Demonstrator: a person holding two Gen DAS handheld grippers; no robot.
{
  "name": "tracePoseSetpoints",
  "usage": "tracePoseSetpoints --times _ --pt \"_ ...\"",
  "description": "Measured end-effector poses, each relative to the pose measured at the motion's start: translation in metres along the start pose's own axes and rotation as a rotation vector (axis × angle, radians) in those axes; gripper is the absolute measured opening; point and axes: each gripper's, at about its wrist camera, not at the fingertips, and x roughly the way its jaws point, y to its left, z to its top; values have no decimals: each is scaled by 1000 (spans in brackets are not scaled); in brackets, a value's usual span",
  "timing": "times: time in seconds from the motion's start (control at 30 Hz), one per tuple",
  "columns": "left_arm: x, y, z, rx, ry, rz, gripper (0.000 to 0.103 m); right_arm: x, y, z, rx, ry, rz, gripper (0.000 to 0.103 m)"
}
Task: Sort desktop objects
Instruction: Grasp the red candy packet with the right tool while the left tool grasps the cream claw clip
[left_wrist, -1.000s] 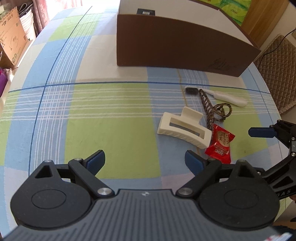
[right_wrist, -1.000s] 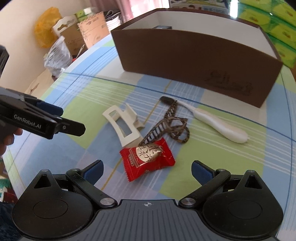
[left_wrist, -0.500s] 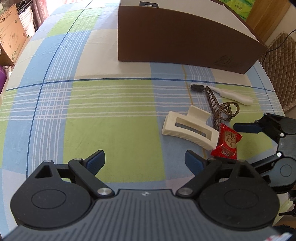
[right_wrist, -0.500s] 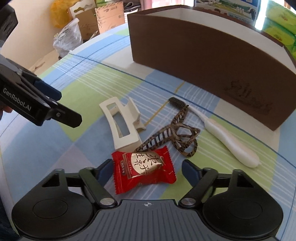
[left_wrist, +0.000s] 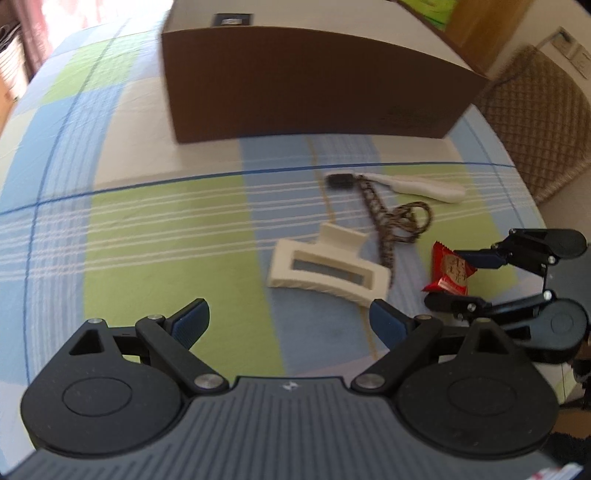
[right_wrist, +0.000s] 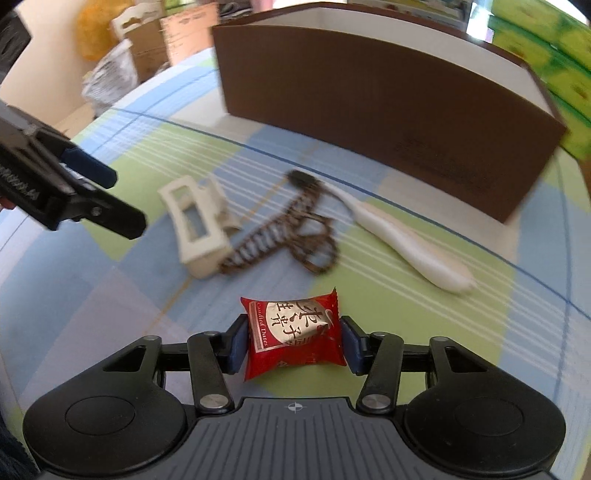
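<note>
A red candied-dates packet (right_wrist: 293, 334) is pinched between the blue pads of my right gripper (right_wrist: 293, 341), which is shut on it just above the cloth; the left wrist view shows the same packet (left_wrist: 448, 271) in that gripper (left_wrist: 460, 277). My left gripper (left_wrist: 290, 323) is open and holds nothing, a little short of the cream hair claw clip (left_wrist: 327, 269). Beyond the clip (right_wrist: 197, 230) lie a brown patterned hair band (right_wrist: 291, 236) and a white brush with a dark head (right_wrist: 402, 243). The brown box (right_wrist: 373, 99) stands open at the back.
A checked blue, green and white tablecloth (left_wrist: 147, 229) covers the table. A woven chair (left_wrist: 535, 118) stands off the right edge. Cardboard boxes and bags (right_wrist: 122, 55) sit beyond the far left edge, green packs (right_wrist: 554, 55) behind the box.
My right gripper has moved onto the red packet and shut on it. The left gripper has shifted forward and right, nearer the claw clip, still open.
</note>
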Motion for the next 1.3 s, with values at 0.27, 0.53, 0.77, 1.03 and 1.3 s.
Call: tracePoseSetpoints --times 0.27,0.53,0.77,1.03,1.3 --pt "22 -23 13 131 35 -14 97 -17 -31 -20 98 5 -73 49" --pt "48 -26 18 163 48 16 95 -24 -37 -29 135 -5 -93 49" --pt "49 -13 18 196 29 29 84 -23 -39 -30 137 -9 -101 49" --pt "30 22 1 93 36 80 84 -19 -41 -28 136 -16 -116 49" --pt "15 40 -22 11 47 113 84 -17 -42 -24 132 -16 -122 49"
